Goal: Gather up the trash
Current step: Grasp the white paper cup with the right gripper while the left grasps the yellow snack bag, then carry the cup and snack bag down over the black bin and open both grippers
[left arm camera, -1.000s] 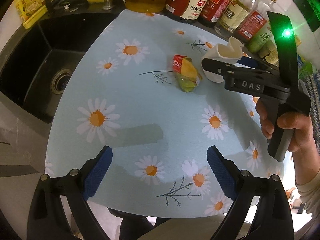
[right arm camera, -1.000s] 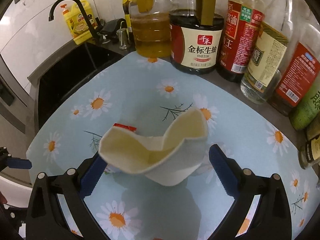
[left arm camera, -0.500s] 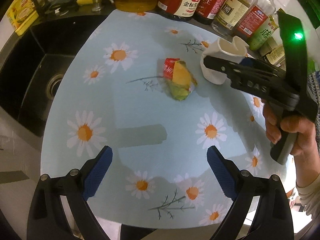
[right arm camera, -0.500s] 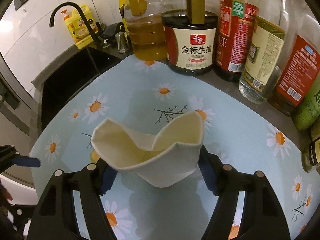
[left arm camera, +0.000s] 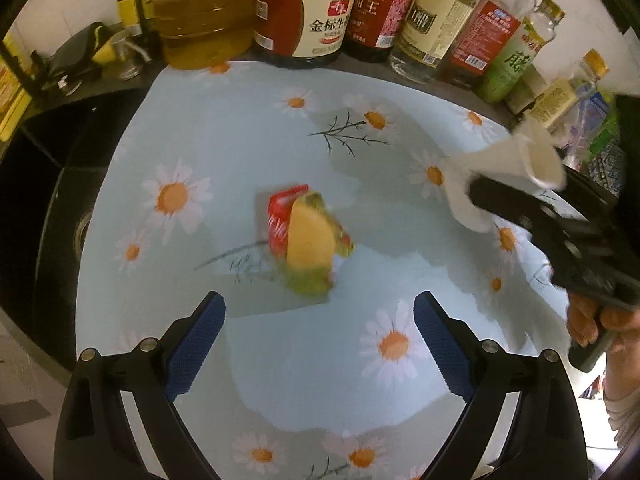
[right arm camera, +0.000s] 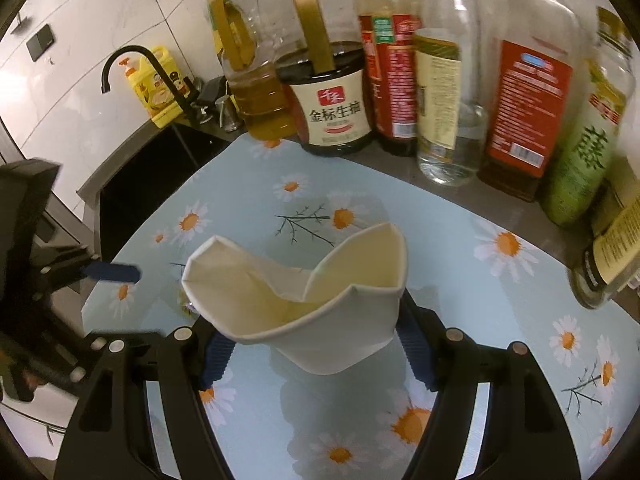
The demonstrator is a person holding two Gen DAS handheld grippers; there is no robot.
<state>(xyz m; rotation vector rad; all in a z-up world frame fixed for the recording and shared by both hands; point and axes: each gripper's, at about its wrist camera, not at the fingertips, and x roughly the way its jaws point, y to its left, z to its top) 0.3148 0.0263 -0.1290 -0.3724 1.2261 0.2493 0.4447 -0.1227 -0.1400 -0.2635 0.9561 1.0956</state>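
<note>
A crumpled yellow, green and red snack wrapper (left arm camera: 306, 242) lies on the daisy-print mat (left arm camera: 248, 152). My left gripper (left arm camera: 318, 340) hangs open just in front of it, its blue pads (left arm camera: 196, 342) apart with nothing between them. A squashed white paper cup (right arm camera: 304, 296) sits pinched between the blue pads (right arm camera: 414, 354) of my right gripper (right arm camera: 314, 354), lifted clear of the mat. In the left wrist view the same cup (left arm camera: 508, 176) shows at the right, held by the black right gripper (left arm camera: 480, 196) with a hand below it.
A row of oil, soy sauce and vinegar bottles (left arm camera: 316, 12) lines the back edge of the counter. A black sink (left arm camera: 36, 184) with a black tap (right arm camera: 136, 60) and a yellow soap bottle (right arm camera: 154, 88) lies to the left.
My right gripper closed on the paper cup and lifted it. My left gripper moved in toward the snack wrapper, which now sits nearer its fingers.
</note>
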